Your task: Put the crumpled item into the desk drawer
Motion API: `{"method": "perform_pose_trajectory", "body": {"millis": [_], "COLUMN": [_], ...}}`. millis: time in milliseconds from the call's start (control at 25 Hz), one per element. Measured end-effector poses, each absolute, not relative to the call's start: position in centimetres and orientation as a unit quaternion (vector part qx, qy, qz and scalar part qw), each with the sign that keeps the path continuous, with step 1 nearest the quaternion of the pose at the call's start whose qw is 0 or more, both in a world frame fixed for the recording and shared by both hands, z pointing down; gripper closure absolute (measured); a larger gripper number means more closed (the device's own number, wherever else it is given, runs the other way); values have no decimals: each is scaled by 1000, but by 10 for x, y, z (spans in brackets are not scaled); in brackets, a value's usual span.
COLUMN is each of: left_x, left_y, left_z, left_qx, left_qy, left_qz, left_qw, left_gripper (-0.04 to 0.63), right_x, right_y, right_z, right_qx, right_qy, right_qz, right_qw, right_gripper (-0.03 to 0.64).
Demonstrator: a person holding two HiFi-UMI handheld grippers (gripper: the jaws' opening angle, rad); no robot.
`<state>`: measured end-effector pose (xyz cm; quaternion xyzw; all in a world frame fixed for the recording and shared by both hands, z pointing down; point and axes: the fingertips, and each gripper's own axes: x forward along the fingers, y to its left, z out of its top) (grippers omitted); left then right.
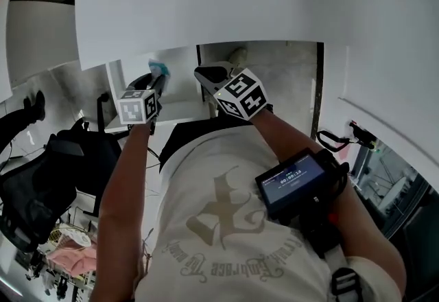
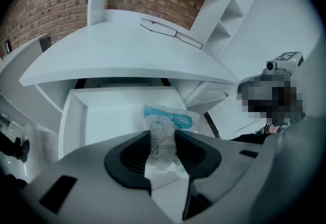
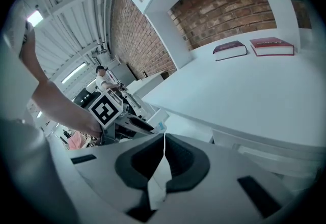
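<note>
White desk (image 3: 254,90) fills the right gripper view's right half; two closed books (image 3: 230,50) lie side by side at upper right; left gripper view's centre shows its drawer (image 2: 109,121) pulled open.

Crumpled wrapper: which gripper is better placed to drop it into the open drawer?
Left. The left gripper is clamped on the crumpled wrapper, held over the open drawer. The right gripper is shut on nothing, beside it.

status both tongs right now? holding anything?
Left tongs: closed on the crumpled wrapper.
Right tongs: closed, nothing between them.
</note>
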<state>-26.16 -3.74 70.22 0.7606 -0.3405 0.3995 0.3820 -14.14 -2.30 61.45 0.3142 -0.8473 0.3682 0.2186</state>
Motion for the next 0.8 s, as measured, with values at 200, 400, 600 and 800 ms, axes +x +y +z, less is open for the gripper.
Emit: {"method": "perform_pose_trajectory", "body": {"millis": [200, 400, 600, 800], "left_x": [-260, -255, -263, -261], "left_y": [-36, -32, -35, -38], "left_z": [713, 721, 735, 748], "left_qx": [747, 746, 734, 719], "left_qy": [-348, -344, -359, -378], "left_qz": [404, 400, 403, 402], "left_qw": [398, 406, 412, 421], "left_gripper": [433, 433, 433, 433], "right_x": [-142, -139, -140, -131], "right_y": [-27, -21, -16, -12], "right_z": [616, 616, 622, 629], "right_qx": [304, 302, 297, 305], "right_qy": [-851, -849, -848, -846], "right_qz": [369, 371, 376, 374], "right_qw": [216, 225, 227, 226], "right_gripper": [594, 594, 594, 594]}}
